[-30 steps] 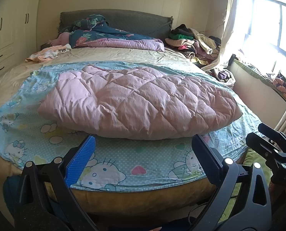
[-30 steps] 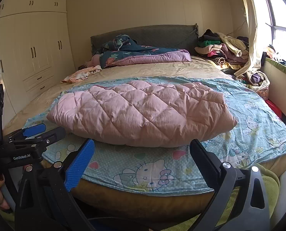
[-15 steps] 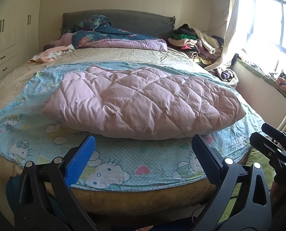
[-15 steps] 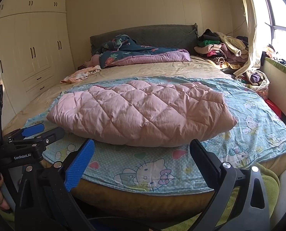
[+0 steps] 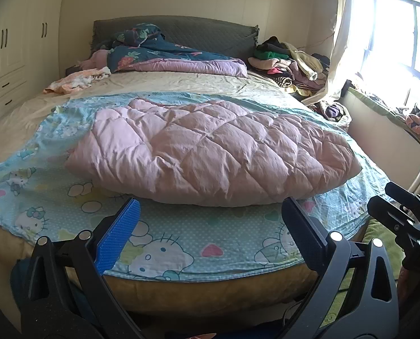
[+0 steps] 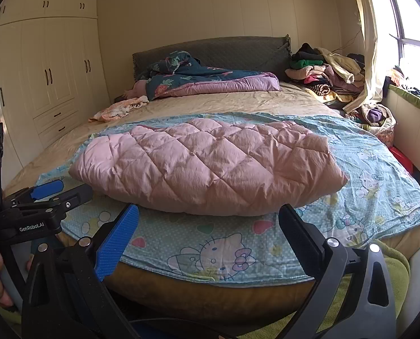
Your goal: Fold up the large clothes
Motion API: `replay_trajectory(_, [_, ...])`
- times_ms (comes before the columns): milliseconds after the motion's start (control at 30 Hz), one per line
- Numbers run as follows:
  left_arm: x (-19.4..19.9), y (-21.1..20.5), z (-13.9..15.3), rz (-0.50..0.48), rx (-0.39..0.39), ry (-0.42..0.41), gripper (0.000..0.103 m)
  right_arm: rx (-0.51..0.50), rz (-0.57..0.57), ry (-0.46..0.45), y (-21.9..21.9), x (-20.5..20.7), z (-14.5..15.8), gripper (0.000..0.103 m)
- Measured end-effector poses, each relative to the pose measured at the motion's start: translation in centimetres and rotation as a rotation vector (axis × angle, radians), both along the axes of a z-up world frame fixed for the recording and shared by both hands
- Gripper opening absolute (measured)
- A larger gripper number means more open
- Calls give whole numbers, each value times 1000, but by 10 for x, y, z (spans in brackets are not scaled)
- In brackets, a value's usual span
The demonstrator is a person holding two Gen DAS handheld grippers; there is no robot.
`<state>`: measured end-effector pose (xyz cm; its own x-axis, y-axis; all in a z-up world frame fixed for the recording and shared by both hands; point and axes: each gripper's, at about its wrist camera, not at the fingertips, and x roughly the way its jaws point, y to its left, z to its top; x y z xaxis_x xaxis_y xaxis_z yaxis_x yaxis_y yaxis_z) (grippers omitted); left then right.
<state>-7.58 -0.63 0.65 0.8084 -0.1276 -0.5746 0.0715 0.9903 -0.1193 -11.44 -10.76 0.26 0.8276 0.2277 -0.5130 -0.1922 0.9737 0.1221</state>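
A pink quilted padded garment (image 5: 210,152) lies folded into a thick bundle on a light blue cartoon-cat sheet (image 5: 181,243) on the bed; it also shows in the right wrist view (image 6: 210,169). My left gripper (image 5: 210,234) is open and empty, held off the foot of the bed in front of the bundle. My right gripper (image 6: 210,237) is open and empty, also off the foot of the bed. The left gripper shows at the left edge of the right wrist view (image 6: 60,192), the right gripper at the right edge of the left wrist view (image 5: 391,200).
A dark floral duvet (image 6: 204,82) lies by the grey headboard (image 6: 224,53). A pile of clothes (image 6: 323,73) sits at the bed's far right corner. A small peach garment (image 6: 119,110) lies far left. Cream wardrobes (image 6: 46,90) line the left wall, a window (image 5: 402,42) the right.
The left gripper's view has shifted slightly to the left, so the bed and bundle sit further right in it. The right gripper has barely moved. Both stay open.
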Motion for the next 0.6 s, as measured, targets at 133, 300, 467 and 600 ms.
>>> replay_trajectory(133, [-1, 1, 1, 1, -1, -2, 94, -1, 4, 1, 0, -1, -1, 99])
replay_trajectory(300, [-1, 1, 1, 5, 3, -1, 94, 2, 9, 8, -1, -1, -2, 99])
replay_trajectory(467, [-1, 2, 2, 7, 5, 1, 94, -2, 11, 9, -1, -1, -2, 99])
replay_trajectory(600, [-1, 1, 2, 8, 6, 0, 94, -2, 10, 9, -1, -1, -2, 99])
